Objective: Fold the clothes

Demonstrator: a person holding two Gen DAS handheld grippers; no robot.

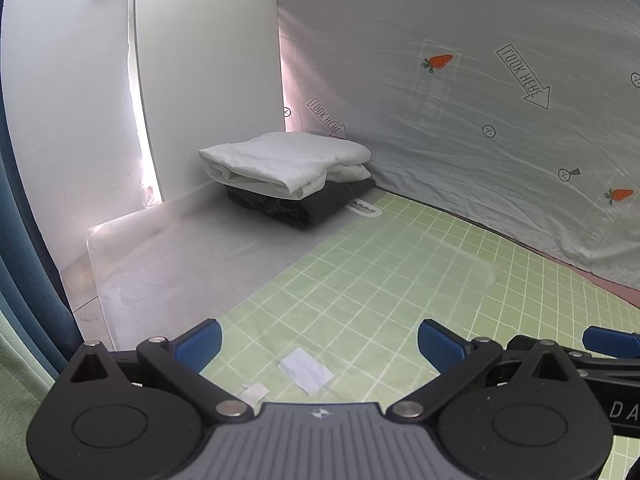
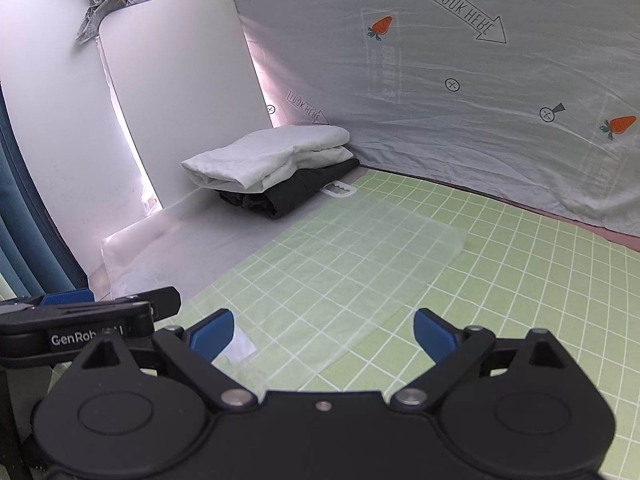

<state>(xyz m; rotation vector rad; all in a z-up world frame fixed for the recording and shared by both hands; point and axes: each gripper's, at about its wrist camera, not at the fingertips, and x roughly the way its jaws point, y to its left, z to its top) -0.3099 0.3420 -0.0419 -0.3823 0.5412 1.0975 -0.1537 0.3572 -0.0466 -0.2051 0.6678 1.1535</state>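
Left wrist view shows your left gripper [image 1: 320, 344] spread wide and empty; your right gripper [image 2: 324, 334] likewise (nothing between the pads). Beyond lies bare green grid mat [image 1: 400, 280], then the folded white garment [image 1: 280, 160] stacked on a dark one [image 1: 320, 204] in the far corner. Folding looks done; printed sheeting [image 1: 480, 80] walls the space.

The left gripper [image 1: 320, 344] fills the bottom of its own view, jaws spread wide, the blue pads [image 1: 200, 342] well apart with nothing between them. It tilts downward. The right gripper [image 2: 323, 334] sits likewise at the bottom of its view, jaws wide and empty, angled down too. The two are side by side: each pokes into the other's view, the right one at lower right, the left one at lower left.
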